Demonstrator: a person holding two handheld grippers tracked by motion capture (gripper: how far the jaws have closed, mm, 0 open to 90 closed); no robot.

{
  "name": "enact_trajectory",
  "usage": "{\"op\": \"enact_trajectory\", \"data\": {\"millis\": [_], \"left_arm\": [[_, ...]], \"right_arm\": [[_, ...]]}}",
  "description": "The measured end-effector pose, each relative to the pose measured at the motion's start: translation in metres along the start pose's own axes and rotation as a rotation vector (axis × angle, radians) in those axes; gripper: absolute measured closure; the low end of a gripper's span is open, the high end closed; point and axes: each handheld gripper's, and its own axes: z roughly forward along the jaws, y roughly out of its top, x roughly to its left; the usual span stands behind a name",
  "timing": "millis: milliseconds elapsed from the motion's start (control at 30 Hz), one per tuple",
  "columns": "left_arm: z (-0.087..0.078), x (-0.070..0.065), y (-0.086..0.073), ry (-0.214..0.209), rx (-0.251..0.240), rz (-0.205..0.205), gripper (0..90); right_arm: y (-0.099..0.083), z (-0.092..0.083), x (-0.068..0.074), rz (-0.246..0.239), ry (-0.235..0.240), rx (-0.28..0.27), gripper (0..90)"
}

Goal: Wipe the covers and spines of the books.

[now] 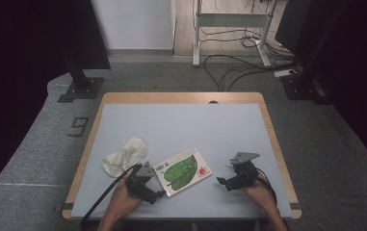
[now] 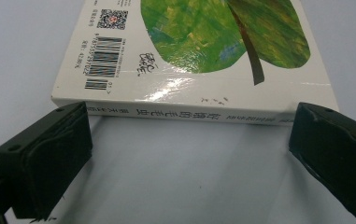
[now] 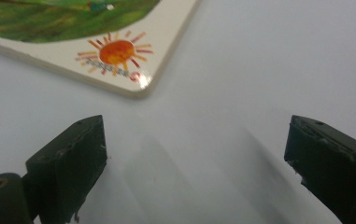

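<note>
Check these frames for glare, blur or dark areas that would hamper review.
High view: table evenly lit, surroundings dark at both sides. Left gripper view: a glare patch on the book cover near the spine, print still sharp. Right gripper view: book corner soft, open right gripper blurred, faint shadows on the tabletop.

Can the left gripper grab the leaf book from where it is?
Probably yes. The left gripper is open, its jaws standing wide right at the spine of the book, with bare table between them and nothing in the way.
</note>
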Motion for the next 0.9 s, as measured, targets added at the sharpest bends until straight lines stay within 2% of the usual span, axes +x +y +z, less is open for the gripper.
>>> {"op": "enact_trajectory", "data": {"millis": [267, 400, 700, 900], "left_arm": [[0.0, 0.0, 0.0, -0.002, -0.002, -0.005, 0.0], [0.0, 0.0, 0.0, -0.002, -0.003, -0.005, 0.0], [0.0, 0.0, -0.001, 0.0, -0.005, -0.005, 0.0], [0.0, 0.0, -0.001, -0.001, -0.005, -0.005, 0.0]], "right_arm": [[0.016, 0.015, 0.006, -0.018, 0.027, 0.014, 3.6], [0.025, 0.024, 0.009, -0.009, 0.041, 0.018, 2.2], [0.051, 0.049, 0.02, -0.058, 0.062, 0.04, 1.4], [0.065, 0.064, 0.02, -0.05, 0.098, 0.039, 1.3]]}}
